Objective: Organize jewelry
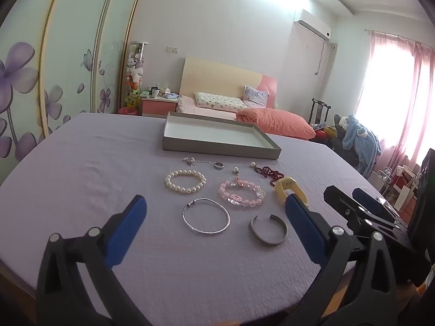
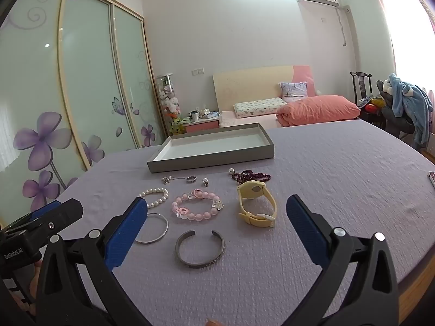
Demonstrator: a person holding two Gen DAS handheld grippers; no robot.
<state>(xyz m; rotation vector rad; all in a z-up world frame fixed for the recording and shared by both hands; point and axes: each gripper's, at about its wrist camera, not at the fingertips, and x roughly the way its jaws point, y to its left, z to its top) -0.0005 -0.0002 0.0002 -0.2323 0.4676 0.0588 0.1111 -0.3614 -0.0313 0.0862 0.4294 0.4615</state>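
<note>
Jewelry: scattered pieces lay loose on a lilac textured table cover [image 2: 312, 168], all outside the shallow grey cardboard tray with a white inside [image 2: 214, 150], which stood just beyond them.
Left gripper [image 1: 214, 214]: black frame with blue pads, jaws spread wide, nothing between them, raised over the near edge of the cover.
Right gripper [image 2: 217, 213]: same build, jaws likewise wide apart and gripping nothing; it showed beside the left one in the left wrist view.
Nearest row: thin silver bangle [image 1: 206, 219] and dark grey open metal cuff [image 1: 267, 230] lay side by side, apart.
Middle row: white pearl bracelet [image 1: 185, 181], then pink bead bracelet with clear charms [image 1: 241, 193], then pale yellow plastic watch [image 2: 257, 207] standing on its strap.
Far row, near the tray wall: small pearl brooch with a pin [image 1: 193, 160], silver ring [image 1: 219, 165], small earring [image 1: 236, 170], dark red bead string with one pearl [image 1: 267, 173].
Background: a bed with a salmon pillow [image 2: 320, 108], wardrobe doors with purple flowers [image 2: 43, 141].
</note>
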